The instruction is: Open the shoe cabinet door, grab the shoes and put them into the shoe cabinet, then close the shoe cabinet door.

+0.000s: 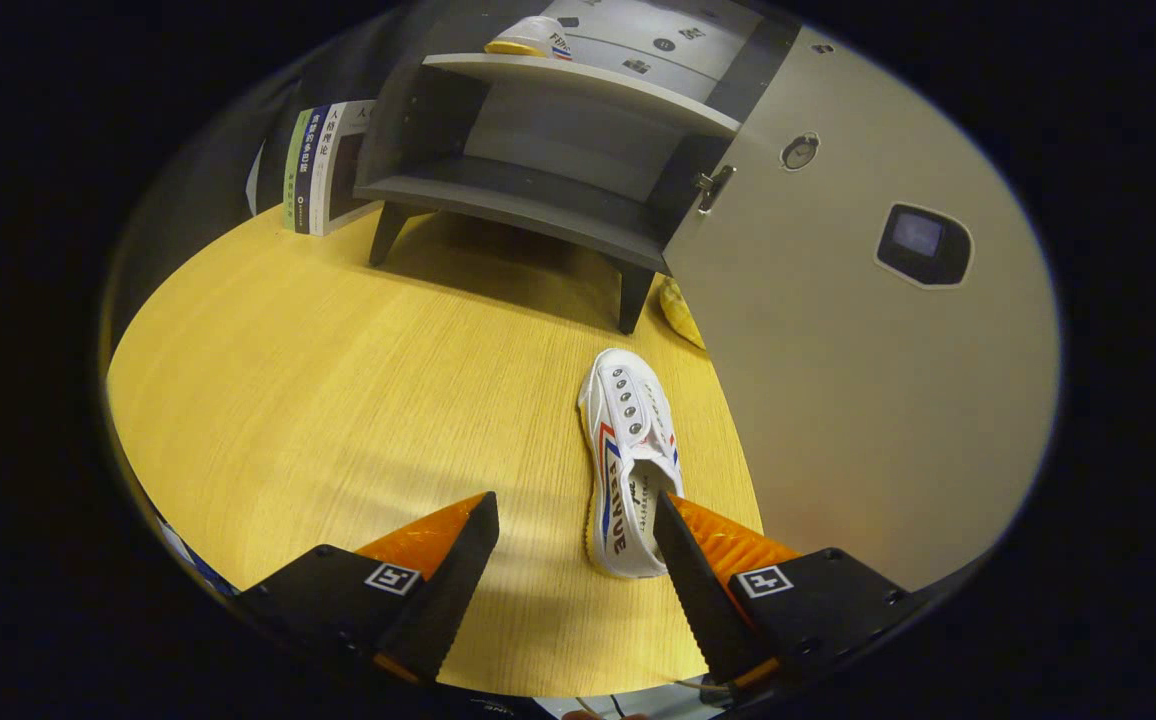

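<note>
**Tool spread over the table, one shoe beside its right finger**

Your tool (pixel 575 510) sits at the bottom centre of the frame with its two fingers spread wide apart and nothing between them but bare wood. Neither finger presses on anything.

The white shoe (pixel 626 455) lies on the table (pixel 338 400) just right of centre, toe pointing away from you toward the cabinet. Its heel end sits right alongside the tip of your right finger, which overlaps the shoe's right edge in the picture; whether they touch, you cannot tell. The shoe is off to the right of the gap rather than inside it. It has red and blue stripes on its side and dark lettering along the sole edge, too distorted to read with confidence.

In the upper centre of the frame stands the shoe cabinet (pixel 538 190), grey, on short legs, with its door (pixel 838 330) swung open and taking up the right side of the frame. A second white shoe (pixel 530 37) rests on the cabinet's upper shelf, at the top of the frame.

To the upper left, beside the cabinet, books (pixel 323 165) stand upright on the table, their spines printed in characters too small to make out. A yellow object (pixel 680 315) shows near the cabinet's right leg, partly hidden by the door.
</note>
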A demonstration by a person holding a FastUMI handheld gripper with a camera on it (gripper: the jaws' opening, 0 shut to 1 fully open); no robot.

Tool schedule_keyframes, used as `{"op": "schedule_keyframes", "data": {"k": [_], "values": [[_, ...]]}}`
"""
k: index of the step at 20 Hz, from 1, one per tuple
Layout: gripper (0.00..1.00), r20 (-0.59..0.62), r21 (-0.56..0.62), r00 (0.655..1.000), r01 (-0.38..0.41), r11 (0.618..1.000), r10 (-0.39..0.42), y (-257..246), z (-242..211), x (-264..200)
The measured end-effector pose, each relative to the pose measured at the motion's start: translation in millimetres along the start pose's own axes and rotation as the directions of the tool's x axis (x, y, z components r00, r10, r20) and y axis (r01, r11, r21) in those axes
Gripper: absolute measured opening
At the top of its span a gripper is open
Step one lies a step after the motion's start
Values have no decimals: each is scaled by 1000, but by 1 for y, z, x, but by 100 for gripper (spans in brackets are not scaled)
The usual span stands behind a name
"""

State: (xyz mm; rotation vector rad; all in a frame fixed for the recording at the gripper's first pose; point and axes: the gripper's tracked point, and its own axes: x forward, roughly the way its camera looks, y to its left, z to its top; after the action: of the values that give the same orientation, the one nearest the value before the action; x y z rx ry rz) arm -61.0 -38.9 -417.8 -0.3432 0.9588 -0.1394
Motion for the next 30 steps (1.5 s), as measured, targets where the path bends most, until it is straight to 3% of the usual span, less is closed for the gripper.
{"op": "schedule_keyframes", "data": {"k": [7, 12, 14, 19, 22, 23, 27, 30], "values": [[98, 49, 4, 997, 52, 999, -52, -17, 15, 9], [97, -54, -22, 998, 20, 1000, -22, -9, -7, 39], [97, -59, -16, 998, -22, 1000, 21, 3, -9, 46], [96, -29, 33, 1000, -2, 999, 3, 1, 8, 78], [96, -33, 75, 999, -31, 997, 34, 12, 15, 92], [88, -38, 64, 999, -23, 998, 25, 13, 15, 97], [40, -39, 58, 999, 28, 998, -26, 9, 21, 113], [12, -39, 63, 998, 56, 996, -53, 4, 18, 112]]}}
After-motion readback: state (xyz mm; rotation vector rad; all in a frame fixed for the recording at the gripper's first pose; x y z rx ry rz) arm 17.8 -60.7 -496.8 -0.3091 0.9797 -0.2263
